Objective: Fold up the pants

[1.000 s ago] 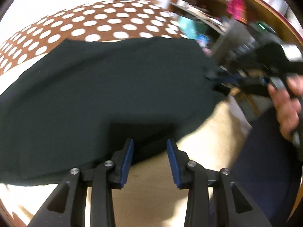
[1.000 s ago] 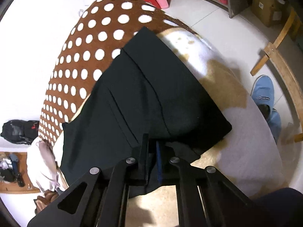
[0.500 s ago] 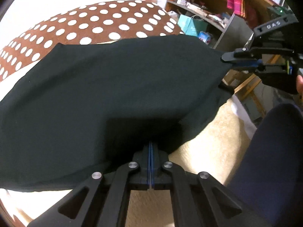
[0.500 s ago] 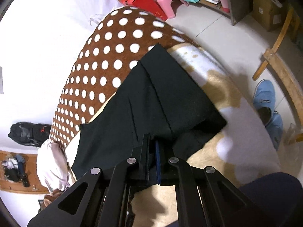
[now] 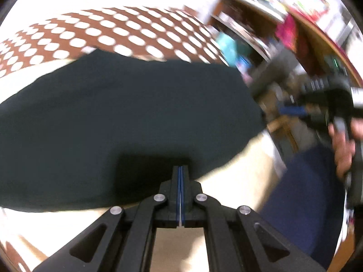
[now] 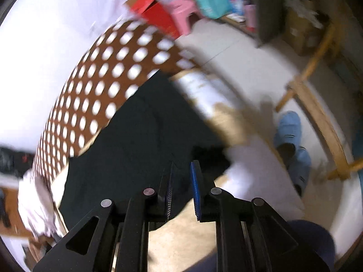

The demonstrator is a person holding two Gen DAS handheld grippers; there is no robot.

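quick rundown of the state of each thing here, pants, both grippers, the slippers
pants: dark, spread flat over the polka-dot cover, near edge pinched
left gripper: fingers shut on the pants' near edge
right gripper: fingers open, pants fabric lies between and under them, not clamped
blue slippers: on the floor beside the bed, nobody's feet in them

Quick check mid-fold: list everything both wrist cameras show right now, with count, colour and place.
pants: one, black, spread on the bed
polka-dot cover: one, brown with white dots, beyond the pants
stool: one, pink, on the floor
box: one, red, beside the stool
slippers: two, blue, on the floor
left gripper: black, blue pads, shut on the pants' near edge
right gripper: black, blue pads, open over the pants
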